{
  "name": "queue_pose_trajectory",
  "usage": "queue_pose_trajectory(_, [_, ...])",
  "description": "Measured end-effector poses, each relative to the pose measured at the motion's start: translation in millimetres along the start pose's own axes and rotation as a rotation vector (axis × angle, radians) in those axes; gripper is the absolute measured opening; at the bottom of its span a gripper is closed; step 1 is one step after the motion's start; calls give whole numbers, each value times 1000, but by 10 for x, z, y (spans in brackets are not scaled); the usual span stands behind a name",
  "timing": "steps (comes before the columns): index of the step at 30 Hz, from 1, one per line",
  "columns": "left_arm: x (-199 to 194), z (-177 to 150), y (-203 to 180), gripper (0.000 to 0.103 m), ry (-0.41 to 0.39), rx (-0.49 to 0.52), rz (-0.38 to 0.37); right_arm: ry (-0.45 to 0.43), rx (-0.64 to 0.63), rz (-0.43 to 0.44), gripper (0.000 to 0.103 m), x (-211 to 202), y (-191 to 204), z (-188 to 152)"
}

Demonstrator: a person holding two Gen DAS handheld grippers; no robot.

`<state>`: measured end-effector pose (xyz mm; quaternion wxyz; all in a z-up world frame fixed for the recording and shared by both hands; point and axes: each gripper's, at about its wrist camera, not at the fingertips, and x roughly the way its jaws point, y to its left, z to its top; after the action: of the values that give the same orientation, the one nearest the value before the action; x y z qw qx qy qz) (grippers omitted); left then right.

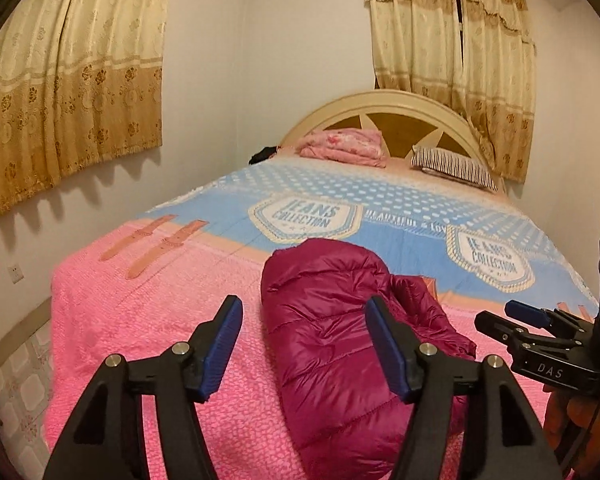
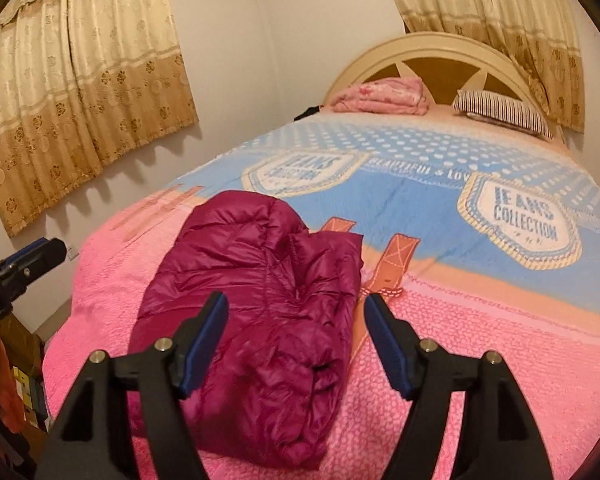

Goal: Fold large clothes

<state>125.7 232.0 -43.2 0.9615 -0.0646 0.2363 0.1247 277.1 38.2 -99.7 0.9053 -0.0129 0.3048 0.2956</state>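
Now I have both grippers spread wide and holding nothing, the left gripper [image 1: 304, 346] and right gripper [image 2: 296, 344] hovering over the near edge of the bed [image 2: 480, 360]. My jacket [image 2: 256, 304] lies there as a long, narrow bundle, seemingly folded lengthwise already. I'd pinch both near corners through every layer, lift low, and carry them toward the far end, keeping the slippery fabric square.

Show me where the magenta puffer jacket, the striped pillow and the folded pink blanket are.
magenta puffer jacket [image 2: 256, 312], right wrist view, quilted top panel.
striped pillow [image 1: 456, 168], left wrist view, middle of its top.
folded pink blanket [image 1: 344, 146], left wrist view, centre of the stack.
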Motion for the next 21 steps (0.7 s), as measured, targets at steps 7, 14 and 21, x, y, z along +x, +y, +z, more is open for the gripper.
queue_pose_trajectory(7, [-4, 13, 13, 65, -1, -14, -14, -19, -8, -8, 75, -85, 74, 3])
queue_pose_trajectory(14, [13, -4, 15, 65, 4, -10, -12, -24, -6, -6, 77, -94, 64, -10])
queue_pose_trajectory(21, [23, -18, 3, 65, 7, -8, -13, -18, -5, -4, 77, -93, 49, -39])
